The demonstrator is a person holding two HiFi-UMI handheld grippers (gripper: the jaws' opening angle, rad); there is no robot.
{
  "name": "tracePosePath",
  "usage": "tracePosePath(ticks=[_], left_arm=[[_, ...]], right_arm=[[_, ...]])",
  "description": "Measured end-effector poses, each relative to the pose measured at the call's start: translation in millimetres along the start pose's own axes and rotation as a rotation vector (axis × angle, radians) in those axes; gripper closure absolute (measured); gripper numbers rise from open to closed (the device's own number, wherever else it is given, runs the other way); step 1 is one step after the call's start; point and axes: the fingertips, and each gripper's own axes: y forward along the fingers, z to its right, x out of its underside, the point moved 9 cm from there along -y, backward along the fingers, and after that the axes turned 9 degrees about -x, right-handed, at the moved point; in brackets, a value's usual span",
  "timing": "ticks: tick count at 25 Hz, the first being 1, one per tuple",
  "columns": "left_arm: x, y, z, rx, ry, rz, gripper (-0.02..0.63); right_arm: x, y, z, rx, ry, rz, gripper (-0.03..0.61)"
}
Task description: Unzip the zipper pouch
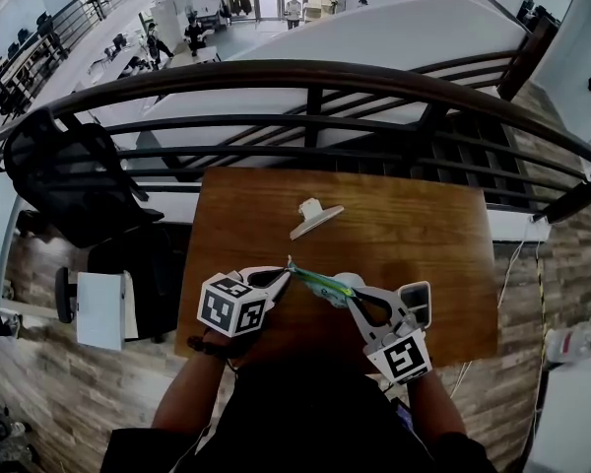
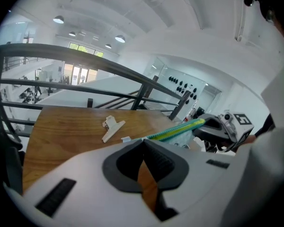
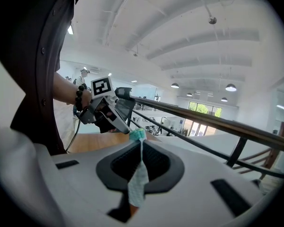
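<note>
Pinches by its ends, in clenched left claw point(image 1: 289, 270) and clenched right claw point(image 1: 352, 299), a teal fabric zipper pouch point(image 1: 320, 283), likely soft, light, limp.

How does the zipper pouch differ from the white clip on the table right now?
The zipper pouch is green with a yellow stripe; the clip is plain white. The pouch is stretched in the air between the left gripper and right gripper, both with jaws shut on it, while the clip lies untouched on the wooden table. The pouch looks long and soft, the clip short and stiff. Both are over the same table.
</note>
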Motion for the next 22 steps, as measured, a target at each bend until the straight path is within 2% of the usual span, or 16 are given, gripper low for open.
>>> tracePosePath(ticks=[4,13,22], left_arm=[[-0.4,1.4,-4.8,-0.041,0.034,0.001,0.600],[-1.9,1.0,-6.5,-0.046,0.031,0.009,0.600],[0.1,0.6,-12.7,-0.086,0.027,0.003,0.600]], right_arm=[[2.9,-1.1,0.3,0.005,0.005,-0.010,0.575],[1.6,-0.5,-3.8,0.011,0.011,-0.022,0.575],[4.3,-2.8,-4.0,0.018,0.000,-0.022,0.575]])
